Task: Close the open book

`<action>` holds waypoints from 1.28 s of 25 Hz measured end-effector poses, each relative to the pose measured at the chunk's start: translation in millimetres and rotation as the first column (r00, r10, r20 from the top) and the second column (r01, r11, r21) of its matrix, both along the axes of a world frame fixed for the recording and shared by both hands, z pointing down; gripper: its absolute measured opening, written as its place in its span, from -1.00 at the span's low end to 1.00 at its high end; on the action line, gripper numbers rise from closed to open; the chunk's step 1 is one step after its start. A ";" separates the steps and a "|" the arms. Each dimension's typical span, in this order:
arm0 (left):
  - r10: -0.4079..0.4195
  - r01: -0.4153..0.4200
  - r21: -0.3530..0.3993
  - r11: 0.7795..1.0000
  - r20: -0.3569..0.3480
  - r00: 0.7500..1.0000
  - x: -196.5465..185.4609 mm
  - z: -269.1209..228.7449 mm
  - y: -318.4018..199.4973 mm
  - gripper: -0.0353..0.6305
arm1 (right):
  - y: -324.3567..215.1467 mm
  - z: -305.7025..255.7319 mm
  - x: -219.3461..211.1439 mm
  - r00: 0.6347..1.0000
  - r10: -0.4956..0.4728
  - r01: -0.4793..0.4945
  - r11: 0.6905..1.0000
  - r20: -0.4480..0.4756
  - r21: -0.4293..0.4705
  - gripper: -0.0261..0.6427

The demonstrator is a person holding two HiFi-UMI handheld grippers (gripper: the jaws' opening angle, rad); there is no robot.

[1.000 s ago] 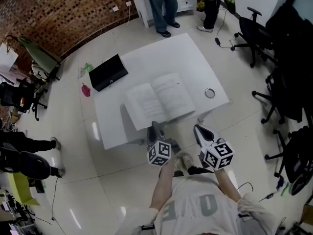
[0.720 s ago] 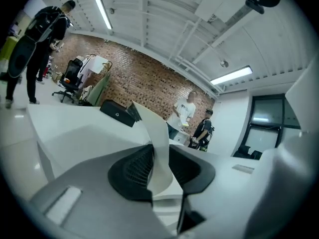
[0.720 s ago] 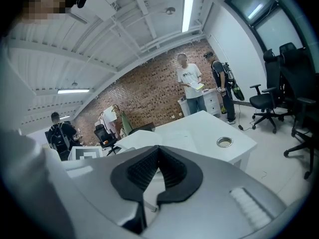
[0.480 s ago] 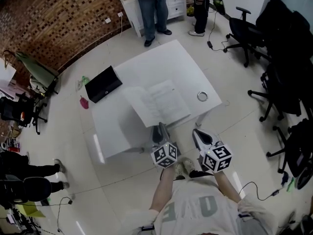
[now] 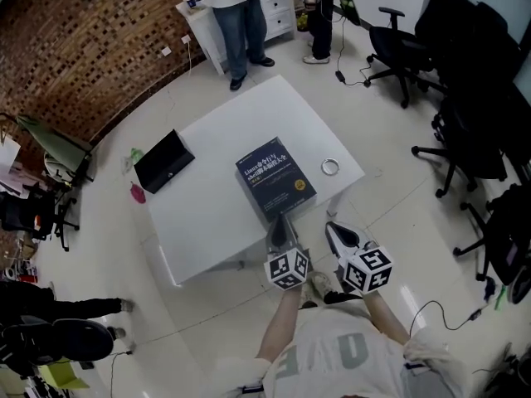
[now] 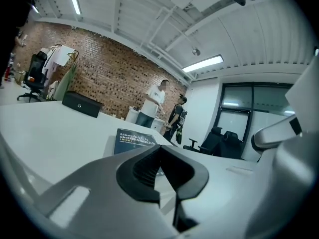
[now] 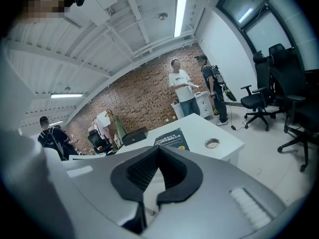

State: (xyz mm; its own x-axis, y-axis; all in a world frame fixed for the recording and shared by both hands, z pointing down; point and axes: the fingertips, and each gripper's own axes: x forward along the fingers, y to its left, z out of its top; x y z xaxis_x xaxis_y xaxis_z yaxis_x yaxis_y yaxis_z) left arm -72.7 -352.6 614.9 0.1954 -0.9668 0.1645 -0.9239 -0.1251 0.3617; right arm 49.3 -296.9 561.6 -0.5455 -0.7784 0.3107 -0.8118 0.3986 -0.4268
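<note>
The book (image 5: 275,178) lies closed on the white table (image 5: 207,214), its dark blue cover with white print facing up. It also shows in the left gripper view (image 6: 133,139) and in the right gripper view (image 7: 172,139). My left gripper (image 5: 280,224) is shut and holds nothing; its tip hovers at the table's near edge, just short of the book. In its own view the left gripper (image 6: 159,148) has its jaws together. My right gripper (image 5: 333,230) is off the table's near right corner, shut and empty, and in its own view the right gripper (image 7: 158,151) has its jaws together too.
A black box (image 5: 164,160) sits on the table's far left part. A small metal ring (image 5: 330,167) lies right of the book. Office chairs (image 5: 398,44) stand at the right, and two people (image 5: 236,15) stand beyond the table by a white cabinet.
The book was open with white pages up; now it is closed, cover up. The left gripper swung right along the table's near edge and its jaws closed. The right gripper barely shifted.
</note>
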 end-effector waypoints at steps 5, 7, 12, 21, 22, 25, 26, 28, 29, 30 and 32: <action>-0.036 0.037 0.060 0.998 -0.008 0.999 -11.6 -22.4 0.1 -0.89 | 1.0 4.3 4.5 1.000 0.001 -0.001 1.000 0.013 -0.010 -0.91; -0.045 0.043 0.109 0.993 0.016 0.999 -19.3 -41.6 -2.1 -0.89 | -4.2 1.3 0.7 1.000 -0.012 0.012 1.000 0.018 0.000 -0.91; -0.088 0.066 0.236 0.970 0.085 0.993 -50.7 -98.3 -4.1 -0.89 | -29.4 -24.2 -27.0 0.996 -0.073 0.069 0.995 0.043 0.074 -0.91; -0.246 0.221 0.285 0.933 0.056 0.968 -130.0 -158.8 33.9 -0.86 | -48.7 -81.2 -81.9 0.982 -0.171 0.150 0.963 0.080 0.222 -0.91; -0.258 0.228 0.297 0.927 0.067 0.964 -137.5 -166.7 40.4 -0.86 | -45.1 -79.7 -85.9 0.981 -0.177 0.155 0.963 0.084 0.218 -0.91; -0.282 0.226 0.326 0.918 0.137 0.949 -155.2 -181.1 54.6 -0.86 | -35.2 -73.7 -101.5 0.976 -0.203 0.185 0.963 0.080 0.197 -0.91; -0.286 0.224 0.326 0.918 0.158 0.945 -159.2 -181.6 58.1 -0.86 | -31.8 -72.6 -106.9 0.974 -0.212 0.194 0.962 0.079 0.190 -0.91; -0.290 0.226 0.320 0.920 0.170 0.942 -166.1 -179.9 67.1 -0.86 | -24.3 -71.7 -117.0 0.971 -0.225 0.208 0.961 0.077 0.184 -0.91; -0.291 0.227 0.319 0.920 0.171 0.941 -169.2 -179.2 72.2 -0.86 | -20.6 -72.2 -121.6 0.970 -0.229 0.212 0.960 0.076 0.185 -0.91; -0.292 0.227 0.318 0.921 0.175 0.940 -172.1 -178.6 77.0 -0.86 | -17.2 -73.3 -125.8 0.970 -0.231 0.214 0.959 0.075 0.188 -0.91; -0.294 0.227 0.310 0.923 0.189 0.937 -177.1 -176.9 84.8 -0.86 | -11.4 -76.2 -131.9 0.971 -0.229 0.211 0.957 0.070 0.197 -0.91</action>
